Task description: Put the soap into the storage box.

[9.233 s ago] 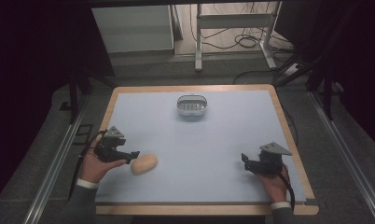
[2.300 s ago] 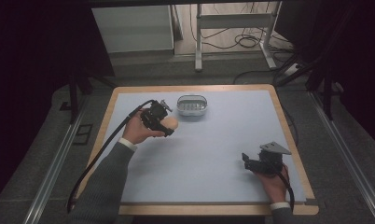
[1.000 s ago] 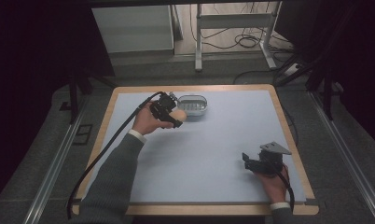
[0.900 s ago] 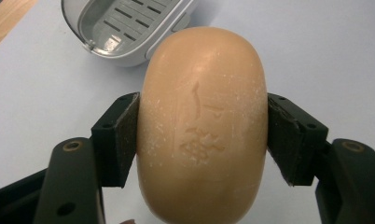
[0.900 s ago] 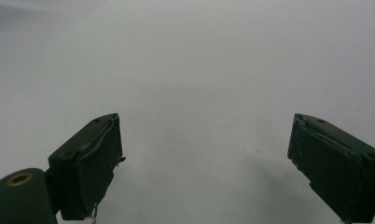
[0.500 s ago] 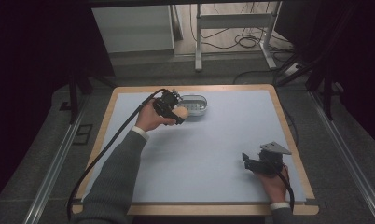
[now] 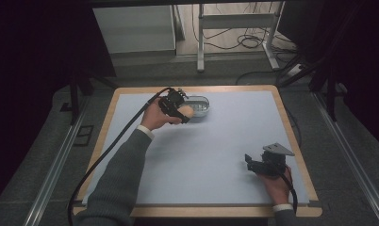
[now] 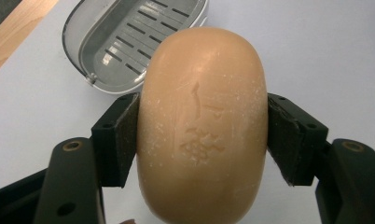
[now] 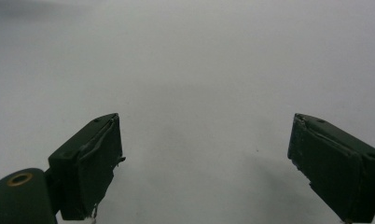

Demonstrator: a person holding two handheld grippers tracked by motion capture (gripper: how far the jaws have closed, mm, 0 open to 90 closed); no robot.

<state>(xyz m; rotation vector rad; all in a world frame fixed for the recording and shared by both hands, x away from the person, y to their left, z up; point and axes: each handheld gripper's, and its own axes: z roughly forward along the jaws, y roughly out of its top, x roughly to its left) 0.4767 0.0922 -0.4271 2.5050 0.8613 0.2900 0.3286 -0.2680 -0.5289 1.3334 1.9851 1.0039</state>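
Left gripper [image 8: 202, 140] carried one soap [image 8: 202, 126] to one dish [image 8: 129, 42]; right gripper [image 9: 204, 158] wide.

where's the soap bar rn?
The soap bar is clamped between the left gripper's jaws, held at the near-left edge of the grey soap dish at the table's far side in the high view.

A wood-edged table [image 7: 291, 122] stands on grey floor [image 7: 32, 155]; beyond, a metal frame [image 7: 234, 23] and cables [image 7: 246, 42], seemingly dim.
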